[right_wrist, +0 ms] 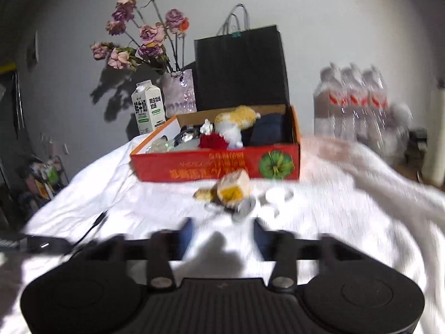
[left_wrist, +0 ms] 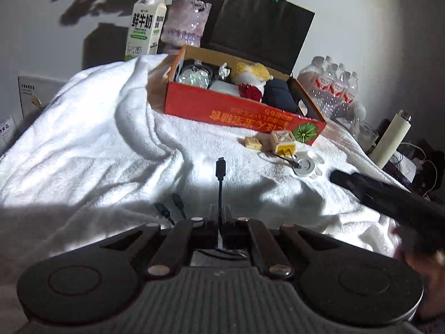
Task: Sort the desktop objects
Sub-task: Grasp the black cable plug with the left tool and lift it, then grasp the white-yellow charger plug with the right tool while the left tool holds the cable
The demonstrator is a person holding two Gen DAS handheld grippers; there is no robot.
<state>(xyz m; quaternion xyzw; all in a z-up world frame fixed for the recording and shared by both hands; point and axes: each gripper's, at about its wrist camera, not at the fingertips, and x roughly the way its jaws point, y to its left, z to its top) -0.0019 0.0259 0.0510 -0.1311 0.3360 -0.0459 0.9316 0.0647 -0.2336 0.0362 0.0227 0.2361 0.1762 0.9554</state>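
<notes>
In the left wrist view my left gripper (left_wrist: 221, 218) is shut on a thin black cable (left_wrist: 220, 186), and one plug stands up above the jaws. Two more plug ends (left_wrist: 169, 207) hang to the left over the white blanket. Further ahead stands a red cardboard box (left_wrist: 236, 110) holding a plush toy, a red flower and dark cloth. In front of the box lie a beige charger cube (left_wrist: 282, 139), a small yellow block (left_wrist: 253, 142) and a white round device (left_wrist: 304, 164). My right gripper (right_wrist: 224, 235) is open with nothing between its fingers, short of the charger cube (right_wrist: 232, 188) and the box (right_wrist: 217, 164).
A white blanket (left_wrist: 97, 144) covers the surface in folds. Behind the box stand a milk carton (left_wrist: 144, 25), a vase of flowers (right_wrist: 179, 91) and a black paper bag (right_wrist: 240, 66). A pack of water bottles (right_wrist: 353, 103) stands at the right, and a cream flask (left_wrist: 390, 139) beside it.
</notes>
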